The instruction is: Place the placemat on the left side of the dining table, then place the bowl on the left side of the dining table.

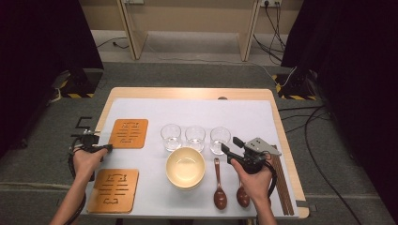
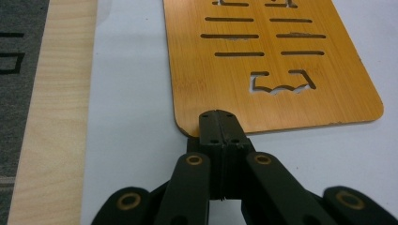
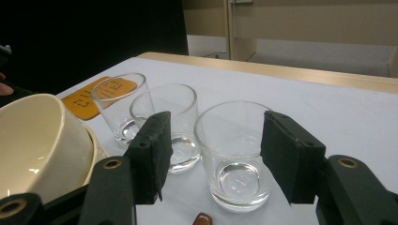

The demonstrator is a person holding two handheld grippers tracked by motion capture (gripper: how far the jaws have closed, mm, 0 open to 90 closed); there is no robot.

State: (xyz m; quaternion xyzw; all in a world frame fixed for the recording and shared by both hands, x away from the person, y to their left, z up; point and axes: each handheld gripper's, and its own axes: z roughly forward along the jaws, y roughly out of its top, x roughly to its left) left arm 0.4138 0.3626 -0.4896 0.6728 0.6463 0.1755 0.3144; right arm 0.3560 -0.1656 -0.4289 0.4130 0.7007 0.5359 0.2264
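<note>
The left gripper (image 2: pixel 219 123) is pressed together on the near corner of the upper bamboo mat (image 2: pixel 263 56), which lies flat on the white sheet (image 1: pixel 155 154) at the table's left, above a 2nd mat (image 1: pixel 114 190). Because only a thin corner is pinched, the mat could be twisted out of the jaws or dragged across the sheet if it is lifted carelessly. The right gripper (image 3: pixel 213 154) is spread wide, and the nearest of 3 glasses (image 3: pixel 234 150) stands just beyond its pads, untouched. If it is closed off-centre, that glass could be knocked into its neighbour (image 3: pixel 166 124) or toward the cream bowl (image 3: pixel 37 145).
</note>
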